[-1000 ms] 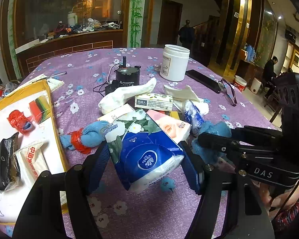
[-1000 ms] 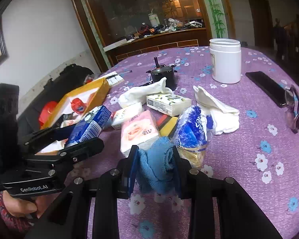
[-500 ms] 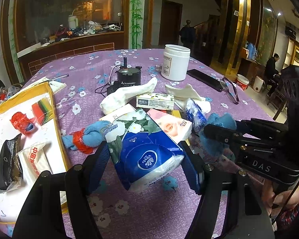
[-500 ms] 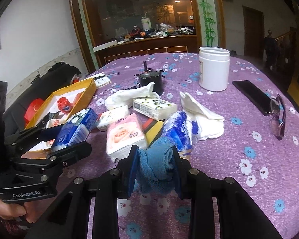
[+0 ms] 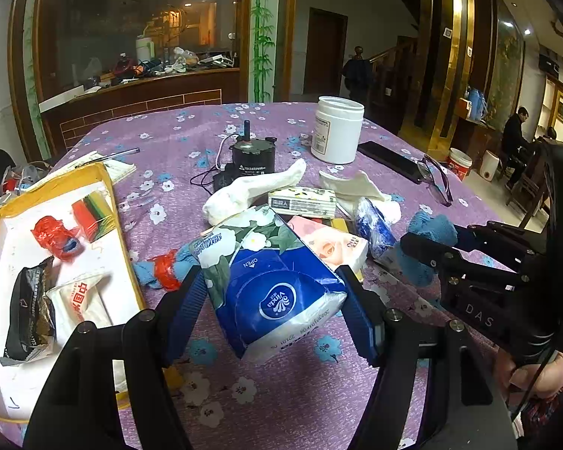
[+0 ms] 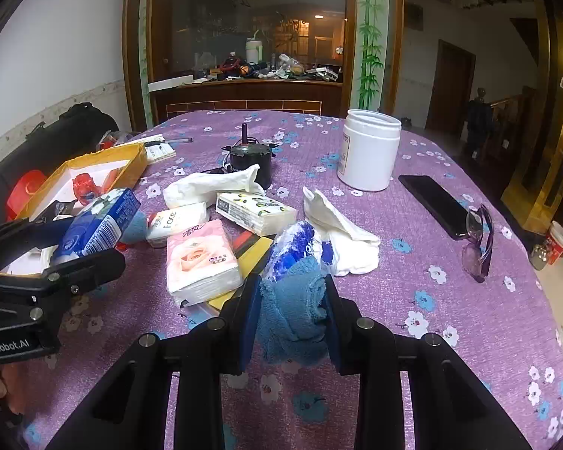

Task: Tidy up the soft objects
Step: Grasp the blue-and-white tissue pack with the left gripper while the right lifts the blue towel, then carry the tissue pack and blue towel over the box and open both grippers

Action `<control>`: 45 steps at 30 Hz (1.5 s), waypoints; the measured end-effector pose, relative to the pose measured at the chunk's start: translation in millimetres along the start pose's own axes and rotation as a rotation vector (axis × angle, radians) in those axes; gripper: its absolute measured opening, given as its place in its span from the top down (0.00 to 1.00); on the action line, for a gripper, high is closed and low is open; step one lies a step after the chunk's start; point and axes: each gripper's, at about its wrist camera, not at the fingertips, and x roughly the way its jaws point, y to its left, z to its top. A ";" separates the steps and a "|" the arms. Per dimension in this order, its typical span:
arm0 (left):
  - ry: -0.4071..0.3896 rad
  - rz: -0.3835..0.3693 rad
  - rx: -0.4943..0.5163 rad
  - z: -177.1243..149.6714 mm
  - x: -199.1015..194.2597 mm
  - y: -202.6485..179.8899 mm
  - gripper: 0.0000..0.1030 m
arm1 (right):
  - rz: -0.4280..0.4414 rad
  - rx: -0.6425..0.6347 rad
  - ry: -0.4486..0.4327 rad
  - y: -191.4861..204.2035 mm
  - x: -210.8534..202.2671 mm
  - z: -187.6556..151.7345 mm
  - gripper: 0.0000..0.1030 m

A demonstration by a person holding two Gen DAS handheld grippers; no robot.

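Blue tissue pack [image 5: 277,292] | in left tool [image 5: 274,307] | long axis pointing away, tilted

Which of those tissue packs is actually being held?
The blue Vinda tissue pack with white flowers, clamped in the left hand-held gripper. The pink rose pack and the cream pack lie on the table.

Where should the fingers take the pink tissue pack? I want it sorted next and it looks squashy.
Grip the pink tissue pack across its two long sides near the middle, coming down from above. It lies flat, label up, partly over a yellow item, with bare tablecloth only at its near end. The long sides are close enough together for the fingers to span, and a mid-length grip should limit sagging.
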 end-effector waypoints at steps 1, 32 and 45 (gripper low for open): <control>-0.001 0.000 -0.002 -0.6 -0.7 0.7 0.33 | -0.004 -0.004 0.000 1.3 -0.7 0.1 0.69; -0.066 0.075 -0.133 -8.8 -26.5 69.9 0.33 | -0.012 -0.172 -0.036 66.7 -10.7 20.9 0.69; -0.085 0.205 -0.242 -29.2 -53.3 137.1 0.33 | 0.164 -0.223 -0.030 124.4 -8.8 41.9 0.69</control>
